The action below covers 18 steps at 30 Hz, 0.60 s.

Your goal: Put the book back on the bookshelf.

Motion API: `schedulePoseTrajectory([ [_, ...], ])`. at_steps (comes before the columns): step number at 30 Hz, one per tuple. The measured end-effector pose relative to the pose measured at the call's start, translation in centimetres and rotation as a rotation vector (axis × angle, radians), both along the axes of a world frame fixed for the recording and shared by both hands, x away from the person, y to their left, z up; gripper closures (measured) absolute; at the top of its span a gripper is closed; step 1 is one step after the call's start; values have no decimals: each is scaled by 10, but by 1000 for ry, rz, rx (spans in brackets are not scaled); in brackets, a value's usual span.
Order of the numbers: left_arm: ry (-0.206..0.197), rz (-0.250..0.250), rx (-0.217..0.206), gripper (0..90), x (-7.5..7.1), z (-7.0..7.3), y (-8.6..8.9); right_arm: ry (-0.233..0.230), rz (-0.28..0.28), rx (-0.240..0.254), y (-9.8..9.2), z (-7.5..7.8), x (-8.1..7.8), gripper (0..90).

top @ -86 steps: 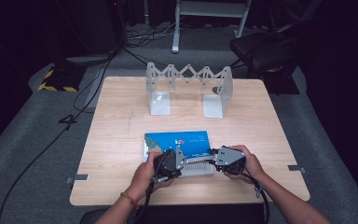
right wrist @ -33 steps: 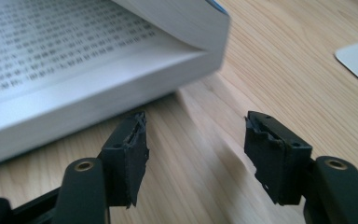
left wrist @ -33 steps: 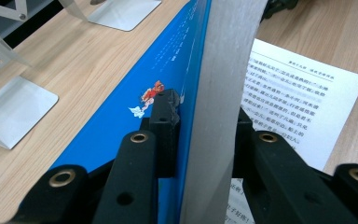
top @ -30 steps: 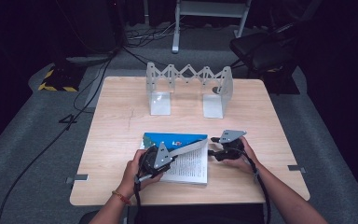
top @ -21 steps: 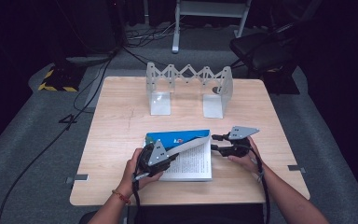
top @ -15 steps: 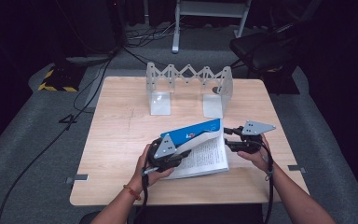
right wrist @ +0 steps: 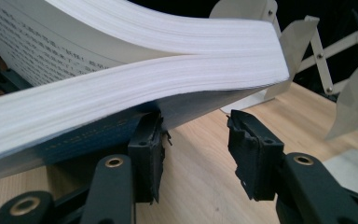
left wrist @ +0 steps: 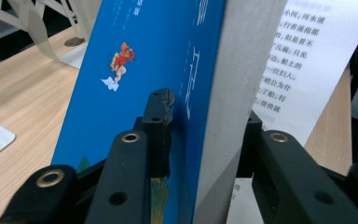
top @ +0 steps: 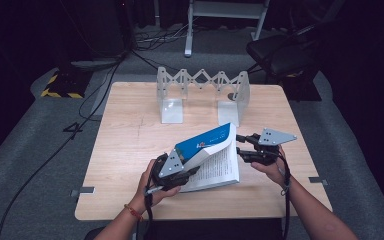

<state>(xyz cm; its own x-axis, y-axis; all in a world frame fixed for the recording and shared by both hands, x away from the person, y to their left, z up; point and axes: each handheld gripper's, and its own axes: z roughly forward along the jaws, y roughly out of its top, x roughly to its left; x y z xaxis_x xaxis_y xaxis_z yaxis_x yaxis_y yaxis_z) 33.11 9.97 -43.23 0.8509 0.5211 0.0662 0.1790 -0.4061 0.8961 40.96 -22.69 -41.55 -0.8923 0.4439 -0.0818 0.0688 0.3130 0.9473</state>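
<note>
The blue book (top: 207,145) lay flat in the lower middle of the desk (top: 130,135) at first; now its blue cover and a thick bunch of pages were lifted and tilted up, while the open page stayed down on the desk. The left gripper (top: 177,172) had moved little, and its fingers (left wrist: 161,121) were squeezed tight on the lifted part, one on the blue cover and one on the white page side, though they had just opened a tiny bit. The right gripper (top: 242,147) had gone up to the book's right edge. Its fingers (right wrist: 149,140) had been closing but were partly open, one against the book's underside and the other clear of it. A white folding rack (top: 202,92) stood well apart at the top of the desk. A dark chair (top: 285,50) sat in the upper right.
</note>
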Motion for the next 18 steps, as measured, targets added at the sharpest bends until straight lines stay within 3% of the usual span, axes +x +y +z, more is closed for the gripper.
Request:
schedulePoseTrajectory([
  [3,-3,2,-10,655,-1,-3,5,-6,0,2,7,5,1,547],
  [8,-10,-10,15,638,-4,-5,6,-2,-5,-93,22,-1,4,507],
  [11,-37,6,-9,648,-6,-8,9,17,2,-51,24,-5,7,499],
  [14,-28,-9,-57,679,-2,-9,13,7,21,-31,24,-4,5,499],
  [18,-12,-41,-83,681,8,-8,11,-11,23,-7,20,0,2,500],
])
